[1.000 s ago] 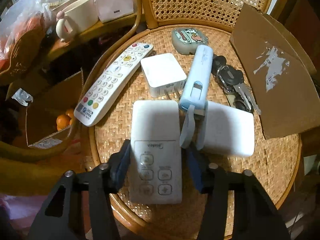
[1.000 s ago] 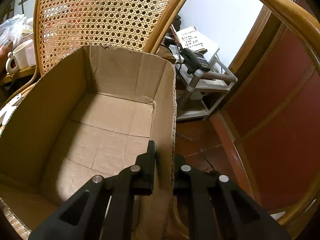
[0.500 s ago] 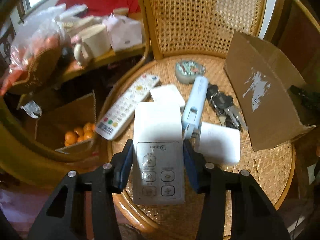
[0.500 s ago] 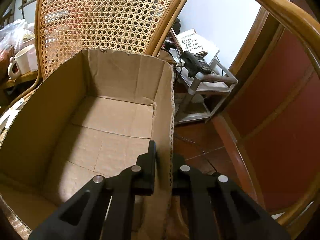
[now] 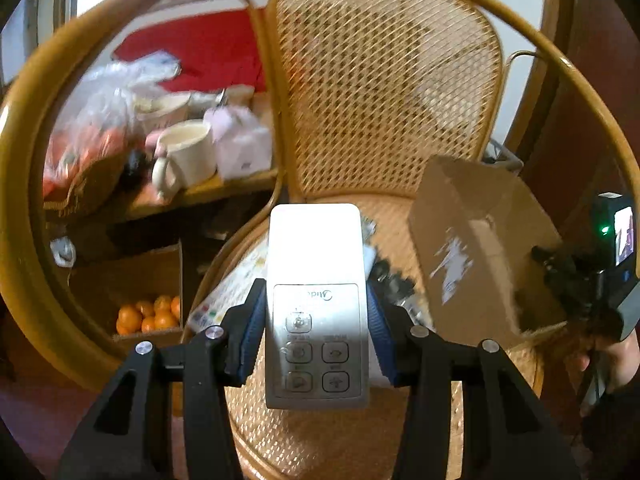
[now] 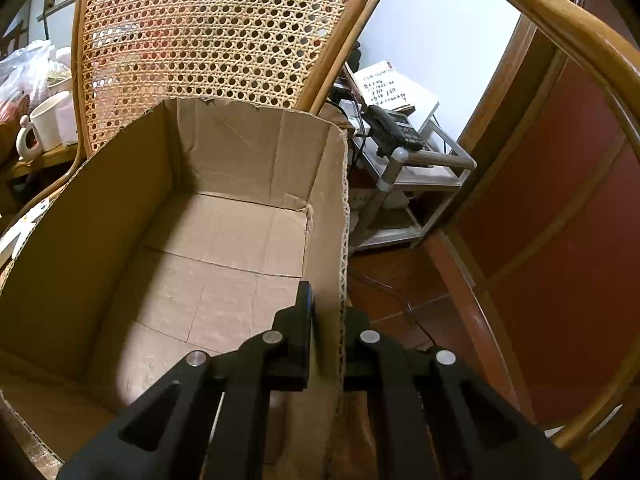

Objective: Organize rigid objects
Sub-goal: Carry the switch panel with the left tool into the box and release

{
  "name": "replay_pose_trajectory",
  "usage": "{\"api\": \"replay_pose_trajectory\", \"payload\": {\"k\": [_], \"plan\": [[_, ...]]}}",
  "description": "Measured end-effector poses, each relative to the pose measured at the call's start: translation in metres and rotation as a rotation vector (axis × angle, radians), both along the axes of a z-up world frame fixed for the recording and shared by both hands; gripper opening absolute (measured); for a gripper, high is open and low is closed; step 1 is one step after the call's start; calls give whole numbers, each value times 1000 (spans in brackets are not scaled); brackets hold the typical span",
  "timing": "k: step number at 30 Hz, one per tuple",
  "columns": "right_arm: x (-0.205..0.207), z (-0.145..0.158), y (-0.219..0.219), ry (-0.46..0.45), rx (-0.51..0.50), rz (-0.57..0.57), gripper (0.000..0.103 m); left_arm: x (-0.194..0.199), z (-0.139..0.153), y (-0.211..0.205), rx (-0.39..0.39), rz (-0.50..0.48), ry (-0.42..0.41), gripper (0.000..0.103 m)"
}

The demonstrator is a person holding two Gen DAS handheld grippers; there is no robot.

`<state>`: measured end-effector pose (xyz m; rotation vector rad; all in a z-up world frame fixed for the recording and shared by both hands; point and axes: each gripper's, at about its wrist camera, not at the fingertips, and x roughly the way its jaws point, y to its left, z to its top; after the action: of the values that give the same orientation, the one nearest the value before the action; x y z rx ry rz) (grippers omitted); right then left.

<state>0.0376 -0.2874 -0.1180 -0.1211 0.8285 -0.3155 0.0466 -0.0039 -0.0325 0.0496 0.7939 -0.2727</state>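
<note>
My left gripper (image 5: 316,320) is shut on a white remote control with grey buttons (image 5: 316,280), held up above the woven chair seat (image 5: 320,432). Behind the lifted remote, a long white remote (image 5: 236,288) and a bunch of keys (image 5: 394,284) lie blurred on the seat. A brown cardboard box (image 5: 472,248) stands on the right of the seat. In the right wrist view my right gripper (image 6: 326,312) is shut on the right wall of that cardboard box (image 6: 340,240), one finger inside and one outside. Nothing lies inside the box.
A side table at the left carries a cream mug (image 5: 188,156), plastic bags and a white carton. A box of oranges (image 5: 148,316) sits on the floor below. The chair's cane back (image 6: 208,40) rises behind the box. A person's hand (image 5: 616,360) grips the right gripper handle. A phone stand (image 6: 400,136) is at the right.
My left gripper has lifted the white remote off the seat and tilted upward, so the chair back and side table now fill the view. The right gripper has kept still on the box wall.
</note>
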Motion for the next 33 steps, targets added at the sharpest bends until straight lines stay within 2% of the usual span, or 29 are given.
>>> {"api": "replay_pose_trajectory", "payload": {"k": [9, 13, 24, 33], "plan": [[-4, 0, -1, -7, 8, -8, 10, 6, 30, -56, 13, -85, -115, 46], [-6, 2, -3, -18, 40, -9, 7, 11, 40, -80, -13, -124, -141, 46], [-9, 3, -5, -32, 70, -10, 7, 25, 28, -132, -59, -205, -100, 47], [-9, 5, -6, -55, 100, -19, 6, 31, 15, -153, -83, -258, -72, 47]]}}
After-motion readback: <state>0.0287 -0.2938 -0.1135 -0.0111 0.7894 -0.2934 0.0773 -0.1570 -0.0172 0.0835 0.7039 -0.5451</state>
